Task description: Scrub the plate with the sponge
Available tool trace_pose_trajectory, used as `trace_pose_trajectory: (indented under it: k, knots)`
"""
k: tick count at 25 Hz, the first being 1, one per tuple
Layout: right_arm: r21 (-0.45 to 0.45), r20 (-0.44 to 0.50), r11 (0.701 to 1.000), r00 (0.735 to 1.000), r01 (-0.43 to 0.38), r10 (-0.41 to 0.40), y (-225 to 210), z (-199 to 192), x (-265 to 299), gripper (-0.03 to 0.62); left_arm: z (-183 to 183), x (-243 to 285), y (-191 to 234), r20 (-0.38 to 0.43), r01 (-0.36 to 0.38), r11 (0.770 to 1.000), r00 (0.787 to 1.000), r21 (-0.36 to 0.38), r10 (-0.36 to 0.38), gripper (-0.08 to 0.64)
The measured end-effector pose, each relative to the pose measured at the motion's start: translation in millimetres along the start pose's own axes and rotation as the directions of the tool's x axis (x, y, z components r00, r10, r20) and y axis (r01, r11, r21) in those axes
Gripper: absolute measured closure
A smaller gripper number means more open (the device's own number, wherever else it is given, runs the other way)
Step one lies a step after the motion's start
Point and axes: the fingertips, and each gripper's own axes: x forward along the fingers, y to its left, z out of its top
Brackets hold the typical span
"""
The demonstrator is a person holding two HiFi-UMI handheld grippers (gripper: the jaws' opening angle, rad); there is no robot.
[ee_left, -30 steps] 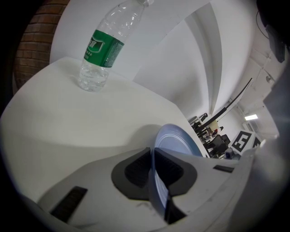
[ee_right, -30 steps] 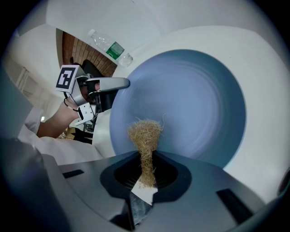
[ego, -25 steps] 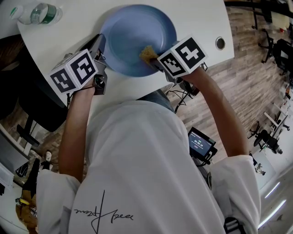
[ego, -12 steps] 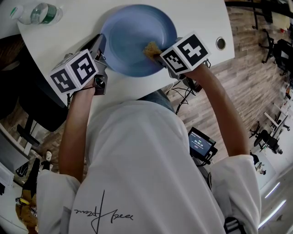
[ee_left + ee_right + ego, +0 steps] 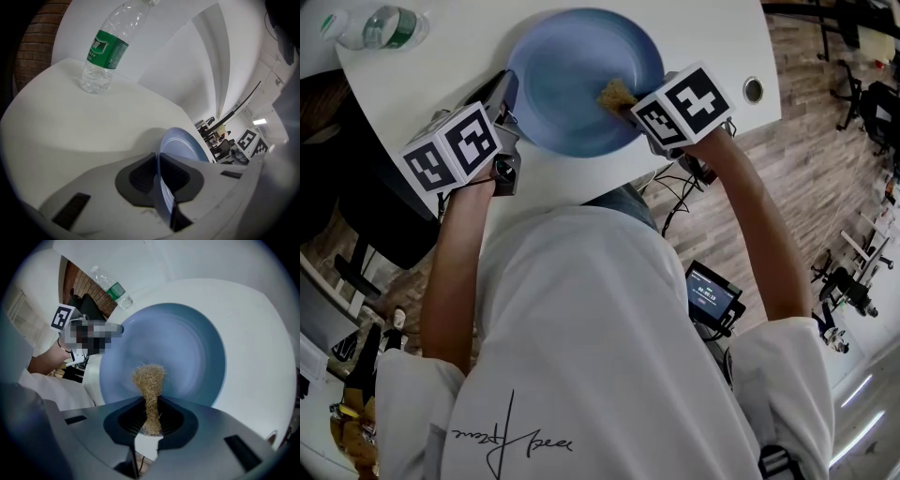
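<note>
a blue plate [image 5: 567, 70] lay on the white table [image 5: 441, 70], close to the edge nearest the person; the left gripper [image 5: 503, 94] reached in from the person's left and was clamped on the plate's rim, and in the left gripper view the thin blue edge ran straight between its two dark pads, one pad on each face; the right gripper [image 5: 628, 105] came in from the right side of the plate and pinched a tan, stringy sponge [image 5: 616, 94]; in the right gripper view the sponge was squeezed narrow between the jaws and flared out beyond them, its frayed end against the inside of the plate, towards the side nearest that gripper; whether the plate lay flat or was tipped up could not be told; a clear plastic bottle [image 5: 380, 26] with a green label stood upright by the table's corner on the person's left, well apart from the plate; a small round metal cap [image 5: 754, 89] was set into the table near its right edge.
</note>
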Motion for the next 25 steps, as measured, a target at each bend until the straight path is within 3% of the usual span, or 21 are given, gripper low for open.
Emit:
trace_pose_trajectory:
  k: [25]
  knots:
    - [-0.031,0.036,0.994,0.993,0.109,-0.108,-32.3,34.6,-17.1,0.552,1.2,-4.1,-2.2,0.000,0.008,1.000,1.000,0.006,-0.008,0.531]
